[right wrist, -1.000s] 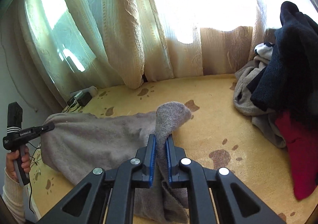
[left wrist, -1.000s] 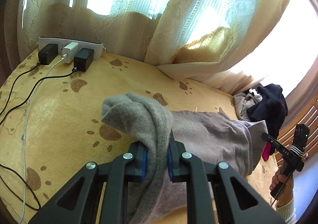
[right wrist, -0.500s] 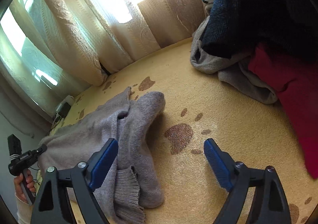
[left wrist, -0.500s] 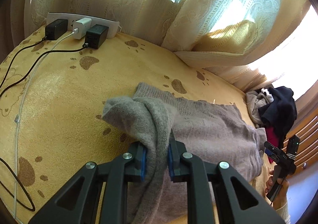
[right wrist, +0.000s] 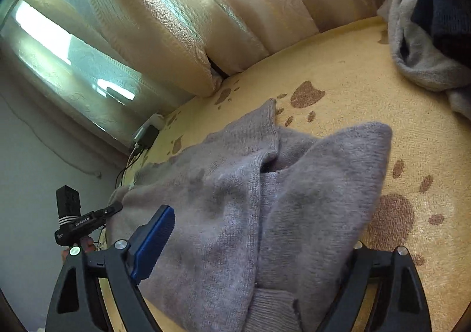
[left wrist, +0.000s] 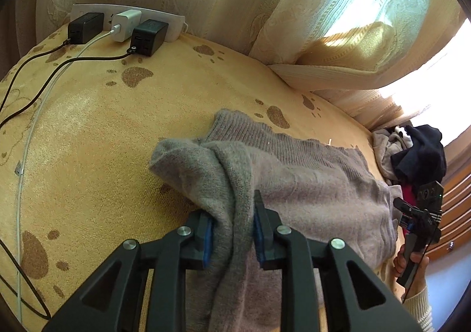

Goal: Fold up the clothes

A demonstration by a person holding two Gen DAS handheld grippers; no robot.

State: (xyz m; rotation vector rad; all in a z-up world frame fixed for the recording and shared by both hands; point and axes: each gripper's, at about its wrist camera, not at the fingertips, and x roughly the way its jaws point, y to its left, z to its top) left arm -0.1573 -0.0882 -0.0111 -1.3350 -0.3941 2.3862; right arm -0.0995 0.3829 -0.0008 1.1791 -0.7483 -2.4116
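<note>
Lying flat on the yellow paw-print bed cover (left wrist: 97, 131), the soft grey knitted sweater (left wrist: 309, 184) stretched its long side from the left tool (left wrist: 232, 236) across to the right tool (right wrist: 250, 246). In the left wrist view, a bunched fold of the sweater sat between the blue pads (left wrist: 207, 239) at 6 o'clock. The left tool's jaws were opening, and the cloth between them looked loose, so the pinch seemed to be ending. The rest of the sweater ran off toward 3 o'clock, where a hand held the other tool.

In the right wrist view, the right tool was spread wide. The folded-over sleeve end lay between its jaws, pinched by neither. The pile of dark and red clothes (left wrist: 418, 155) sat well apart at 3 o'clock.

The next fold would likely run across the sweater's long side, and both tools were about equally near their own ends.
</note>
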